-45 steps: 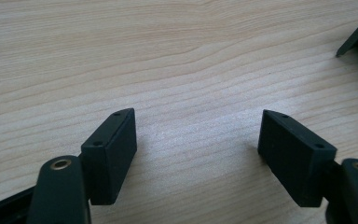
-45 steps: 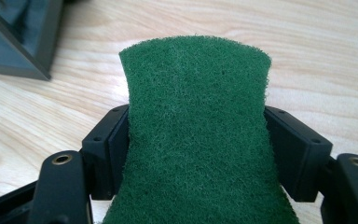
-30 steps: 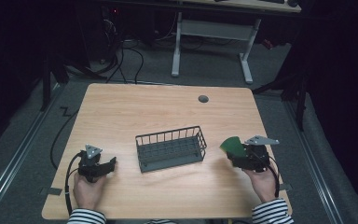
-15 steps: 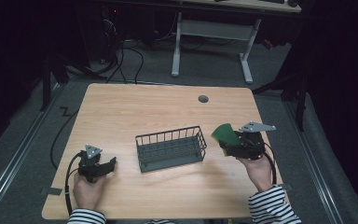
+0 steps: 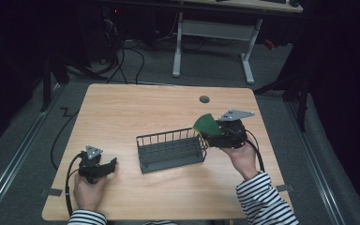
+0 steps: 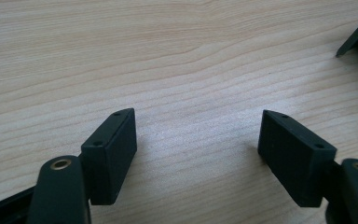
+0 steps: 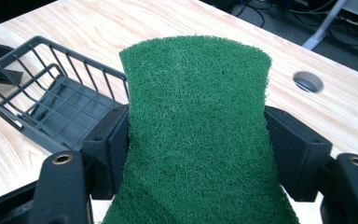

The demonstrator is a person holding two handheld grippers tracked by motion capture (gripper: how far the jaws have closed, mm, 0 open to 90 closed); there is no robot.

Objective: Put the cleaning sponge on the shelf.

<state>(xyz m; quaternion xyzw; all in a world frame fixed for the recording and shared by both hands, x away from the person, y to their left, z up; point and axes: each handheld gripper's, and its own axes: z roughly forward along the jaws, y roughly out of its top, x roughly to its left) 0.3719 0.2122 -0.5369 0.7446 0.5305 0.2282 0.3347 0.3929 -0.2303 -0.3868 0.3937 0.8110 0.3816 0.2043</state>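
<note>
Your right gripper pinches green scouring pad, bowed between 2 jaws, wire basket just beyond; left gripper spread, empty.

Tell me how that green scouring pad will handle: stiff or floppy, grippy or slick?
Probably floppy: the green scouring pad bows between the right gripper jaws. Its coarse fibre face looks grippy, unlikely to slip. Likely light, as it stands up unsupported.
</note>
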